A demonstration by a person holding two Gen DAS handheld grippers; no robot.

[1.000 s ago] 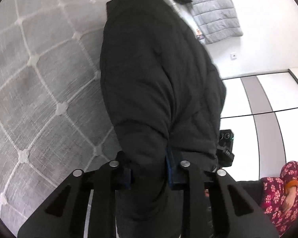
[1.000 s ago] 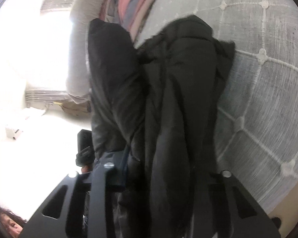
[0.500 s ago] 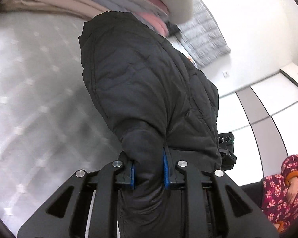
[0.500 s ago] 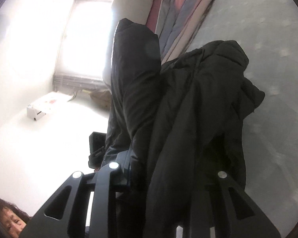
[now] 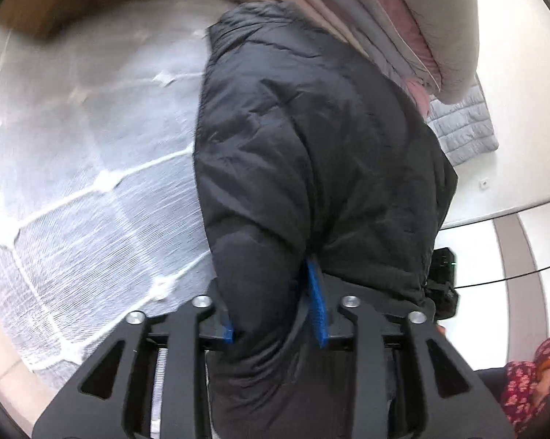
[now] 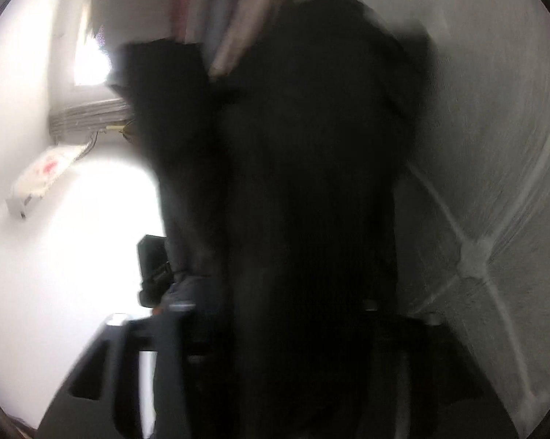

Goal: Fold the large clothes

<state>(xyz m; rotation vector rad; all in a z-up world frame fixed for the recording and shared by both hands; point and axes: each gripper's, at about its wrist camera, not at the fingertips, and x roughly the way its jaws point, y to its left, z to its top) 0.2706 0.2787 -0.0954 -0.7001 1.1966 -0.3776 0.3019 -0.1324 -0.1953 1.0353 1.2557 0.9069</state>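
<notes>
Left gripper (image 5: 275, 311) clenched on black jacket (image 5: 311, 153), 2 blue pads (image 5: 317, 305) pinching fold. Right gripper (image 6: 275, 329) buried in jacket, blurred; grip cannot tell. Jacket hangs over grey quilted mattress (image 5: 92, 183); folded blankets (image 5: 403, 18) far behind.

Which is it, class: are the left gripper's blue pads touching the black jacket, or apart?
Touching. In the left wrist view the left gripper pinches a fold of the black jacket between its blue pads.

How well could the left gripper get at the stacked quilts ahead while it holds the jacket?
Probably not well: the left gripper is clamped on the black jacket, whose bulk hangs between it and the quilts.
</notes>
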